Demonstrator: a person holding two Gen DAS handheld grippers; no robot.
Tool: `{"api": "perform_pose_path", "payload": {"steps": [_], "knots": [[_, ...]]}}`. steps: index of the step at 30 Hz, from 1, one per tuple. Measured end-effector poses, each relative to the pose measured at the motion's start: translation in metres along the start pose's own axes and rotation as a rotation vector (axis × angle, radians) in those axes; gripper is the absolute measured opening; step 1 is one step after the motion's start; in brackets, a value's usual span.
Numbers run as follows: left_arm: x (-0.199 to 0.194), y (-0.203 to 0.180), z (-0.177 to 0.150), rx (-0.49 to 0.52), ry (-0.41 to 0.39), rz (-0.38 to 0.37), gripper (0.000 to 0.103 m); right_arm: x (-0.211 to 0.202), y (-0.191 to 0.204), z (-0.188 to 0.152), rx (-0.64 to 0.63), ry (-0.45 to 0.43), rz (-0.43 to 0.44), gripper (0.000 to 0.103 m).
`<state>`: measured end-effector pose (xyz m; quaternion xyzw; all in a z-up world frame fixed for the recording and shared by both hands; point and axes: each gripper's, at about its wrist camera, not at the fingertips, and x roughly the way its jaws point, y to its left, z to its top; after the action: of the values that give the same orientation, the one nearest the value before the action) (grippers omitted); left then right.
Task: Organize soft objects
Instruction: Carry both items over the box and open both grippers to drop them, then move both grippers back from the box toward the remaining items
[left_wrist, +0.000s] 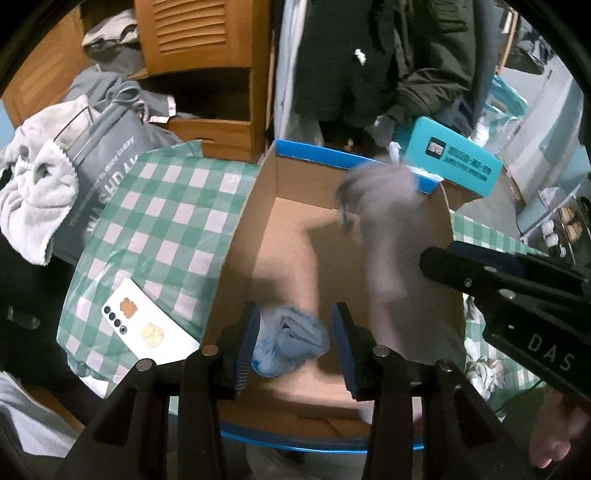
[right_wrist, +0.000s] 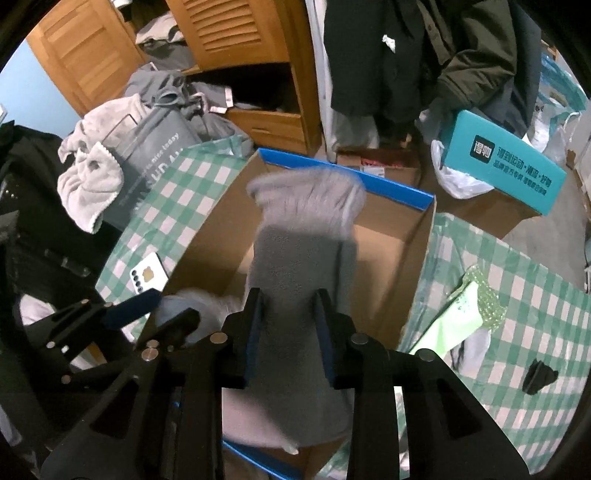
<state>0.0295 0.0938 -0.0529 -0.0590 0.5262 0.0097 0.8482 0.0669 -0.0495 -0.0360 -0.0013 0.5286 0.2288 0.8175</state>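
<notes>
**Two socks going into the box**

The biggest thing here is the cardboard box with the blue rim. It sits open on a green and white checked cloth. Both grippers are over it.

The right gripper holds a long grey sock. Its two fingers are squeezed on the sock near the middle. The top of the sock flops over and looks blurry, so I think it is swinging. The rest hangs down into the box. A sock like this is light and floppy. It bends any way it wants and does not break. It is not slippery, because the knit cloth grips the blue pads. Pinching it in the middle is fine, but both ends dangle. A hold nearer one end would let it hang straight.

The left gripper is low inside the box, by the near wall. A small blue sock, all scrunched up, lies between its fingers. The fingers are spread apart, and I cannot tell if they touch it. This one is soft and squashy too. It is best to grab the fat part of the bundle so it stays rolled.

A white phone lies on the cloth left of the box. It is hard, so it is best left alone.
</notes>
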Motion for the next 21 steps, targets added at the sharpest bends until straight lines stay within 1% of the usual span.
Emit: {"api": "perform_pose_path", "payload": {"steps": [1,2,3,4,5,12,21], "knots": [[0.0,0.001,0.0,-0.006,0.001,-0.002,0.042,0.0,0.0,0.0,0.001,-0.003,-0.002,0.032],[0.0,0.003,0.0,-0.013,0.002,-0.005,0.042,-0.001,-0.001,-0.001,0.003,-0.007,-0.001,0.042],[0.0,0.003,0.0,-0.016,0.003,-0.008,0.042,-0.002,-0.003,-0.001,0.009,-0.014,-0.004,0.056],[-0.001,0.003,0.0,-0.017,0.003,-0.01,0.042,-0.003,-0.004,-0.001,0.014,-0.022,-0.006,0.062],[-0.001,0.003,0.0,-0.018,0.003,-0.01,0.042,-0.005,-0.006,-0.002,0.022,-0.033,-0.015,0.065],[-0.001,-0.007,0.0,0.006,0.008,-0.016,0.042,-0.014,-0.024,-0.004,0.069,-0.047,-0.045,0.066],[-0.001,-0.03,-0.001,0.057,0.012,-0.031,0.043,-0.026,-0.047,-0.016,0.07,-0.063,-0.097,0.066]]}}
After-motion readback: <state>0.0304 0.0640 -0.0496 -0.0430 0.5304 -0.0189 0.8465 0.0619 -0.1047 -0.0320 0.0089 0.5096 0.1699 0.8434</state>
